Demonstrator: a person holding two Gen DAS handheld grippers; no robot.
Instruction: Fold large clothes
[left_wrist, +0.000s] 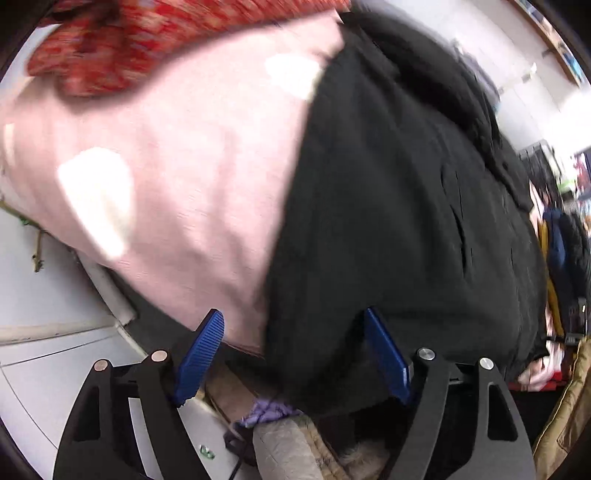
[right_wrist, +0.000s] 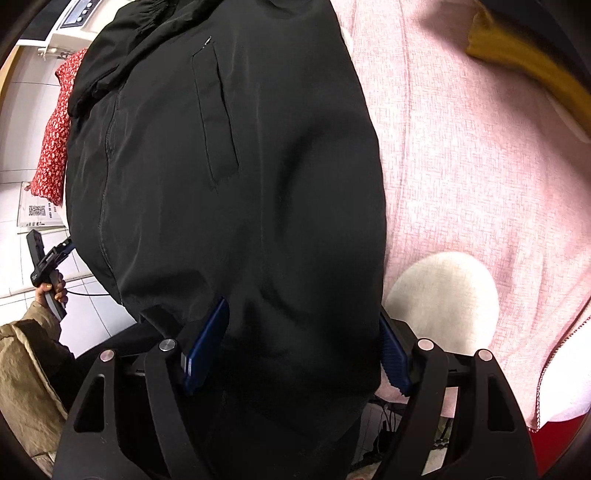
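Left gripper (left_wrist: 295, 354): we see its jaws spread wide, pads clear of cloth, the black jacket (left_wrist: 388, 221) hem lying between and just past them. View blurred.

Right gripper (right_wrist: 299, 347): we note its jaws also wide, the jacket's lower edge draped between them; whether the pads press the fabric we cannot tell.

The jacket lies spread on a pink blanket (right_wrist: 461, 147), pocket slit facing up. A red patterned cloth (right_wrist: 55, 140) sits beyond its far side. No containers are seen.
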